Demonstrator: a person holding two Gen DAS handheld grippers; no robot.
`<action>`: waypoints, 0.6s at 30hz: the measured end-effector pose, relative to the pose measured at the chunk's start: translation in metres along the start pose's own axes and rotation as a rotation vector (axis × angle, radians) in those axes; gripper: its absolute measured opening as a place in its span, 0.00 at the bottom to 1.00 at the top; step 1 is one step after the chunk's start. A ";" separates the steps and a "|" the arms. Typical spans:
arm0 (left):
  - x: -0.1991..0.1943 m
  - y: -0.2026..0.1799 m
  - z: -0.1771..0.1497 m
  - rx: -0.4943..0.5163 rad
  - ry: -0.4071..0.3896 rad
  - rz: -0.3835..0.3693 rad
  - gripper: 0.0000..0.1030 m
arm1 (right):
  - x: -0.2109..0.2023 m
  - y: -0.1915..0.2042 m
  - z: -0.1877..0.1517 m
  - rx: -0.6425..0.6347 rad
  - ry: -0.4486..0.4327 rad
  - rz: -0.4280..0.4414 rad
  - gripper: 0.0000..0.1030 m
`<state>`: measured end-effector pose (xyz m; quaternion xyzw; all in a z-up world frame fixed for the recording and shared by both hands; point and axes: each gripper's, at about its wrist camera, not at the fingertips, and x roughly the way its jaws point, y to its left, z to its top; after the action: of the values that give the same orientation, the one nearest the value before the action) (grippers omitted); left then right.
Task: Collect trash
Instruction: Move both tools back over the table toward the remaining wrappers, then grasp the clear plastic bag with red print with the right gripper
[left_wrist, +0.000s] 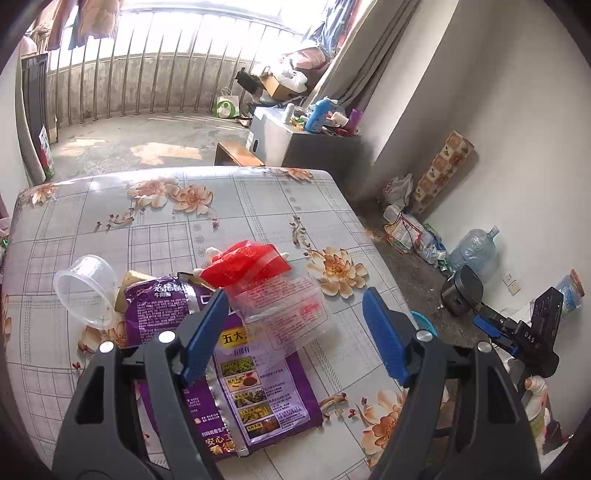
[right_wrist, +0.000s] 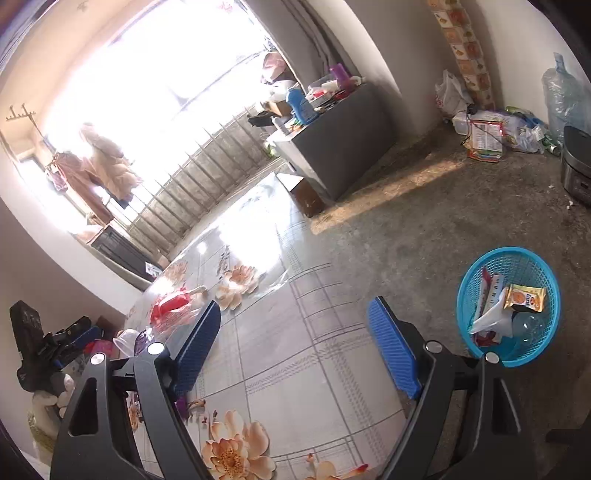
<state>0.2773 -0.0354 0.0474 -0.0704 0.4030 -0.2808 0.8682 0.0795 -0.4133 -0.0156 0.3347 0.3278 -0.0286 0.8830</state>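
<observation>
left gripper spread wide, empty, above clear wrapper and purple packet mid-table, red bag just beyond. right gripper likewise gaping at table's right edge, blue basket on floor beside.

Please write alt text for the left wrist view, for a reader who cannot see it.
The open left claw hovers over trash on a floral tablecloth: a purple noodle packet, a clear printed wrapper, a red plastic bag and a tipped clear plastic cup.
</observation>
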 end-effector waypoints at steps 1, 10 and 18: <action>0.003 0.005 -0.004 -0.014 0.005 -0.003 0.68 | 0.014 0.012 -0.004 -0.003 0.044 0.043 0.78; 0.078 0.029 -0.005 -0.010 0.119 0.000 0.52 | 0.137 0.092 -0.044 0.090 0.384 0.243 0.77; 0.116 0.033 -0.019 -0.007 0.232 -0.029 0.16 | 0.188 0.109 -0.064 0.187 0.495 0.278 0.69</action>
<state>0.3380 -0.0691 -0.0531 -0.0460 0.5005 -0.2981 0.8115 0.2202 -0.2583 -0.1020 0.4531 0.4802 0.1450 0.7369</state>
